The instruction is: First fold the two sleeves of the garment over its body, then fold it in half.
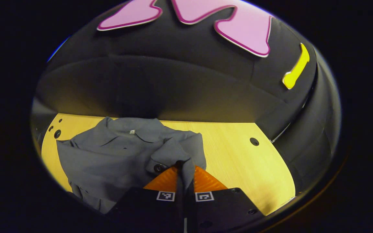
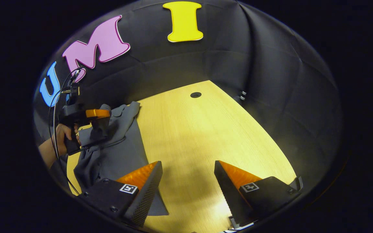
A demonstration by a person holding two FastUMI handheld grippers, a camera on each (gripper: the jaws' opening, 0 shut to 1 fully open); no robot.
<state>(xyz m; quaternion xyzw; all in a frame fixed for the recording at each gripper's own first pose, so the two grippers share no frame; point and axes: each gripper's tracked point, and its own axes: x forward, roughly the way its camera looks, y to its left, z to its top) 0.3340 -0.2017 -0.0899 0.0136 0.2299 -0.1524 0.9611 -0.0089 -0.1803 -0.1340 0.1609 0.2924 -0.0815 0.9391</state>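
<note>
In the left gripper view, a pale wooden desk (image 1: pixel 238 152) carries the grey shirt (image 1: pixel 115 152) at its left end — my left hand-held gripper (image 1: pixel 185 173) is pinching a sleeve (image 1: pixel 176 152) folded over the body. In the right gripper view, my right hand-held gripper (image 2: pixel 188 181) is spread wide over bare wood — the shirt lies by the left edge.

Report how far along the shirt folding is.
Done: nothing clearly finished; whether the other sleeve is folded cannot be told. In hand: the left gripper is shut on a sleeve cuff, carrying it over the grey shirt. The right gripper is open over the table. Left: halving.
</note>
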